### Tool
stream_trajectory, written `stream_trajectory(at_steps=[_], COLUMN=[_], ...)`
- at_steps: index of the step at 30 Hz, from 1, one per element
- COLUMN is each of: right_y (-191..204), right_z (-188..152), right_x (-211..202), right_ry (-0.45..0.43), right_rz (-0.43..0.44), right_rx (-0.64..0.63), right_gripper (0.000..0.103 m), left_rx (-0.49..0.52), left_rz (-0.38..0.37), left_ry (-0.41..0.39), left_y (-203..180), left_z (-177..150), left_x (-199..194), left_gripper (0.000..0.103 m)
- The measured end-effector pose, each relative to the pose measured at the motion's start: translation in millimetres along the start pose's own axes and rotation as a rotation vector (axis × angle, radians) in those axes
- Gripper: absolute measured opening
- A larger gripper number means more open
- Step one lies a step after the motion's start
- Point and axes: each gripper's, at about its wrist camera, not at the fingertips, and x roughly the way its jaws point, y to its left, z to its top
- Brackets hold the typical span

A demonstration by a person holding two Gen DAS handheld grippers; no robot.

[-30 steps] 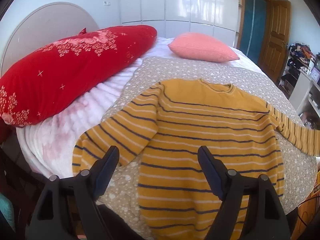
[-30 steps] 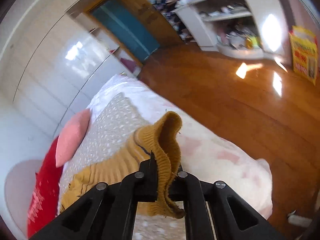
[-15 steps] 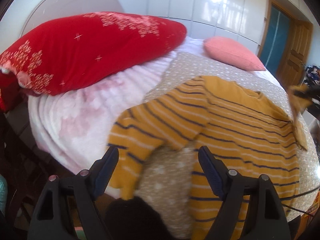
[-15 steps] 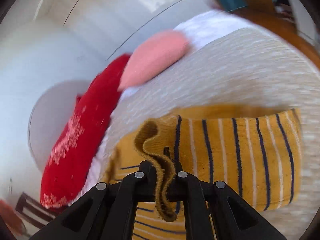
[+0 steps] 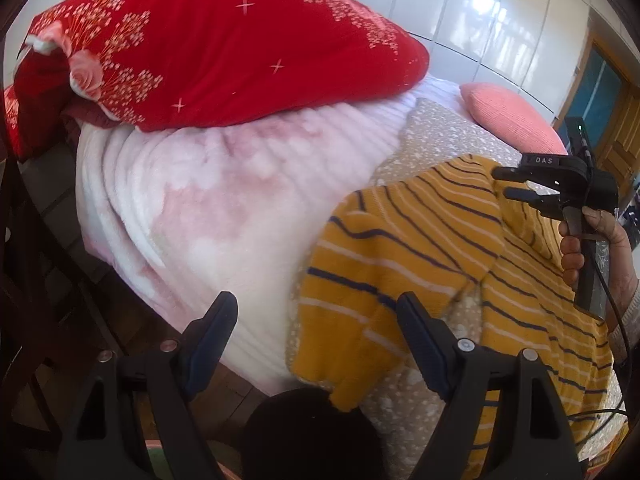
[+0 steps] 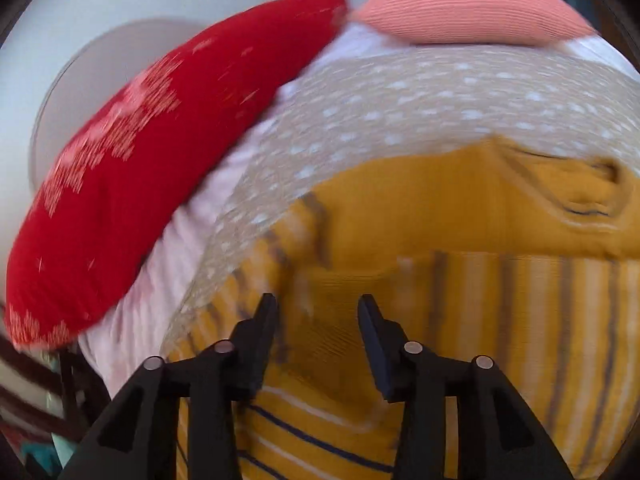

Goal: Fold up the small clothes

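Observation:
A mustard-yellow sweater with navy and white stripes (image 5: 420,248) lies on the bed; it also shows in the right wrist view (image 6: 460,240). Its near sleeve (image 5: 344,332) hangs over the bed edge. My left gripper (image 5: 316,316) is open and empty, just short of that sleeve. My right gripper (image 6: 318,312) is open and empty above the sweater's body, where the other sleeve lies folded across. It also shows in the left wrist view (image 5: 516,184), over the sweater's far side.
A large red pillow (image 5: 224,44) and a pink cushion (image 5: 508,116) lie at the head of the bed. A pink fleece blanket (image 5: 200,208) and a beige dotted cover (image 5: 440,140) are under the sweater. White wardrobe doors (image 5: 500,20) stand behind.
My right gripper carried the far sleeve cuff over the sweater's body, then opened and let it go. My left gripper swung left toward the near sleeve at the bed edge.

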Motion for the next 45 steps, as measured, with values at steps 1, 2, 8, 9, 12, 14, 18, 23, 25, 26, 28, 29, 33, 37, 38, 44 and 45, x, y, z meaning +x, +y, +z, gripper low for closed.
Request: stream_trajectory(at_steps=[1,2,8,9,12,14,18,23,25,26,28,29,33,37,38,44,45], right_y=[11.7,20.7,93.5,107.3,151.1,173.0,203.7,211.2,211.4,212.6,216.4,218.3,225.9,234.4,234.7,155.9,130.3], right_z=[-1.1,-0.9,-23.6,-31.4,-75.4,-105.1,-171.3,-230.9,-243.3,-247.3,-256.2,-261.1,-274.5,-257.1,-241.9,-111.4,-94.3], right_x=[3.7,5.0,-16.4,-20.5,-37.8,-42.9,-48.0,-38.8,-27.7,-22.5,-14.8,-9.3,7.7,-5.0,-14.9,-93.3,-105.0], right_ry=[0.011,0.011,0.0,0.006,0.043,0.068,0.068,0.039,0.028,0.016,-0.01,-0.019,-0.009,-0.032,-0.049,-0.193,-0.209], right_rz=[0.018,0.02,0.039,0.053,0.083,0.073,-0.02,-0.168,-0.216,-0.233,-0.257,-0.259,-0.26,-0.212,-0.183,-0.108,-0.105], right_rx=[-0.037,-0.064,-0.328,-0.386,-0.628,-0.782,-1.138,-1.471,-1.55,-1.583,-1.641,-1.673,-1.724,-1.566,-1.475,-0.778,-0.665], right_gripper=[0.047,0.048,0.054,0.056,0.06,0.06,0.06,0.06,0.06,0.06,0.06,0.06,0.037,0.005,0.005,0.005,0.005], left_rx=[-0.007,-0.013,-0.104,-0.134,-0.21,-0.244,-0.295,-0.366,-0.383,-0.382,-0.374,-0.37,-0.345,-0.308,-0.3,-0.226,-0.206], left_rz=[0.004,0.006,0.091,0.113,0.175,0.206,0.245,0.223,0.207,0.207,0.211,0.212,0.216,0.215,0.211,0.175,0.169], left_ry=[0.002,0.004,-0.028,-0.031,-0.039,-0.042,-0.045,-0.036,-0.036,-0.038,-0.046,-0.05,-0.066,-0.07,-0.068,-0.066,-0.066], left_y=[2.7,5.7,47.7,60.5,94.7,112.4,139.0,157.4,158.6,158.1,154.4,152.5,144.6,130.3,126.2,90.6,82.0], left_z=[-0.2,-0.2,4.5,4.8,2.6,-0.3,-9.0,-17.7,-20.4,-20.9,-21.5,-21.6,-20.4,-17.7,-16.8,-8.8,-6.5], left_x=[1.0,1.6,-4.9,-6.8,-14.8,-20.2,-29.2,-33.5,-36.0,-37.5,-41.7,-43.8,-51.9,-55.4,-55.2,-53.7,-52.8], left_gripper=[0.081,0.081,0.081,0.081,0.081,0.081,0.081,0.081,0.081,0.081,0.081,0.081,0.081,0.081,0.081,0.081,0.081])
